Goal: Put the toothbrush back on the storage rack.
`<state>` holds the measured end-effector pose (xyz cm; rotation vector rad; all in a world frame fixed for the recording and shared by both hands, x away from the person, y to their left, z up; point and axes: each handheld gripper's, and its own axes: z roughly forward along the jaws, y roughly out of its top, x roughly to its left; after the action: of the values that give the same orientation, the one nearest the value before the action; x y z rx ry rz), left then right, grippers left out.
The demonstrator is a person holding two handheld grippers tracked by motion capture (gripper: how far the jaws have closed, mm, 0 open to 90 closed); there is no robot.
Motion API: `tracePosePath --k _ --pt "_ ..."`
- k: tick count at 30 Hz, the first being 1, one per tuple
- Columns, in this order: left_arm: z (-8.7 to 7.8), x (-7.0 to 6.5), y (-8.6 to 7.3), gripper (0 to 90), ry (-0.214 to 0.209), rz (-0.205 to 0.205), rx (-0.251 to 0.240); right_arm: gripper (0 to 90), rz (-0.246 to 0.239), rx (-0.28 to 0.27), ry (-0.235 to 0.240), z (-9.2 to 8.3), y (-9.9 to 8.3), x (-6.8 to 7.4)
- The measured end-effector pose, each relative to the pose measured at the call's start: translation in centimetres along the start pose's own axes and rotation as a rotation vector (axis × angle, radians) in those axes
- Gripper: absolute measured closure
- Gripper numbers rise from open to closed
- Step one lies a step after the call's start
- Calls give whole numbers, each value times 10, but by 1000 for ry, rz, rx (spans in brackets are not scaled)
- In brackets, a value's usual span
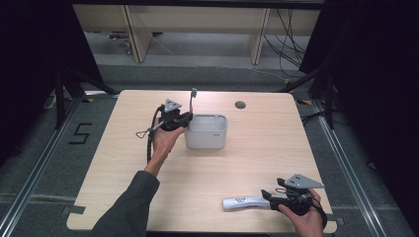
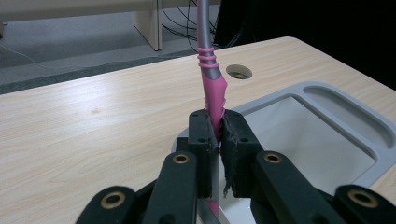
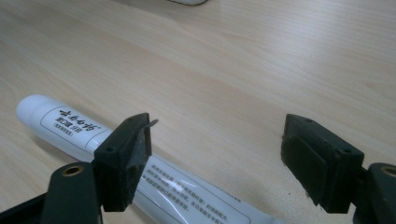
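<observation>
A pink and grey toothbrush (image 2: 212, 88) stands upright between the jaws of my left gripper (image 2: 218, 133), which is shut on its pink handle. In the high view the left gripper (image 1: 184, 118) is at the left rim of a grey rectangular cup (image 1: 206, 131), and the toothbrush (image 1: 192, 98) sticks up above it. The cup's rim (image 2: 327, 93) lies just right of the jaws. A white toothpaste tube (image 1: 245, 202) lies near the table's front edge. My right gripper (image 3: 217, 158) stands open over the tube (image 3: 74, 128), its left jaw above it. The right gripper (image 1: 269, 197) touches the tube's right end.
The light wooden table (image 1: 257, 158) has a round cable hole (image 1: 240, 104) at the back right. Dark curtains flank it, and cables and wooden furniture legs stand on the floor behind.
</observation>
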<state>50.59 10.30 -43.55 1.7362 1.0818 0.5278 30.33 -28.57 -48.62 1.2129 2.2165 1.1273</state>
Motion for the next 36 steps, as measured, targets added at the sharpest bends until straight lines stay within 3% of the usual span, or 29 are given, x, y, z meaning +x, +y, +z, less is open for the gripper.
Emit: tracePosePath --k 12,15,21,24,33,35,36 --pt "-2 -1 -1 788 14 19 7 257 -1 4 6 0 0 0" --pt "-4 -1 1 736 28 10 5 256 -2 -1 2 0 0 0" --pt "-12 1 5 523 72 13 -3 256 3 3 10 0 0 0" --pt "-18 1 7 431 87 -12 -8 256 6 -7 6 0 0 0" --pt "-38 2 11 343 89 -5 5 257 8 0 6 -1 1 1" --pt "-42 2 10 330 87 -12 19 256 50 15 18 -1 1 4" --pt "-44 3 10 325 89 -13 23 256 6 -2 5 -1 1 1"
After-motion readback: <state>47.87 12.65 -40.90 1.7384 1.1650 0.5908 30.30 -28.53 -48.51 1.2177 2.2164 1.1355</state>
